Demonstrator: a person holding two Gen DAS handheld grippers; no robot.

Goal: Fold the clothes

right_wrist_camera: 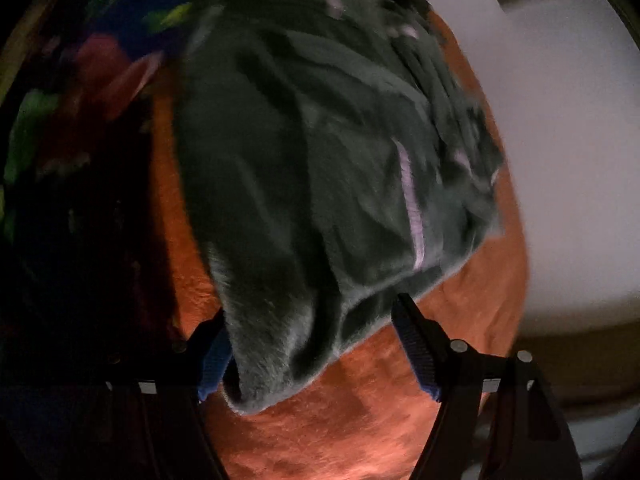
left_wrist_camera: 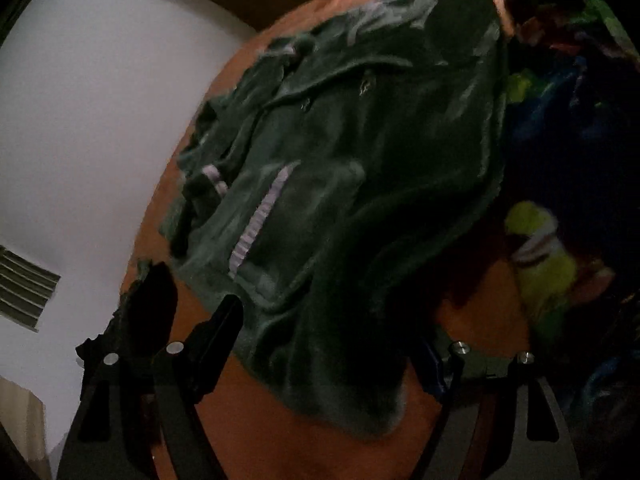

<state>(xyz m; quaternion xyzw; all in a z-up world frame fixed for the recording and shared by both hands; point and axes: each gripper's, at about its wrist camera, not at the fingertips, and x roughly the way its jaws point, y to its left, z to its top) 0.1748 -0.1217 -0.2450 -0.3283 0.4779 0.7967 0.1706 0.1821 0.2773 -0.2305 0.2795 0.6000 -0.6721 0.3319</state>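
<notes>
Fingers of the right gripper (right_wrist_camera: 320, 356) stand wide apart, and between them, nearest the lens, lies the rounded lower corner of a dark green, fleecy garment with pale lilac ribbed trim (right_wrist_camera: 320, 168); the blue ribbed pad on one side sits just beside or against the cloth edge, while the opposite pad stands clear of it, so nothing is pinched. Fingers of the left gripper (left_wrist_camera: 336, 344) are likewise spread wide: one dark finger (left_wrist_camera: 218, 336) shows at the garment's near edge, the other is largely hidden behind the drooping hem, and no grip on the dark green garment (left_wrist_camera: 352, 140) can be seen. From both sets of fingertips the garment extends forward and away, its long axis running roughly along each gripper's pointing line, crumpled rather than flat, on an orange-brown textured surface (right_wrist_camera: 340, 440). The right gripper appears the nearer to a graspable corner; the likely next move is a closing on that corner. Beyond the garment, on the far side from the white wall (left_wrist_camera: 100, 120), lies a dim heap of multicoloured clothes (left_wrist_camera: 560, 92).
</notes>
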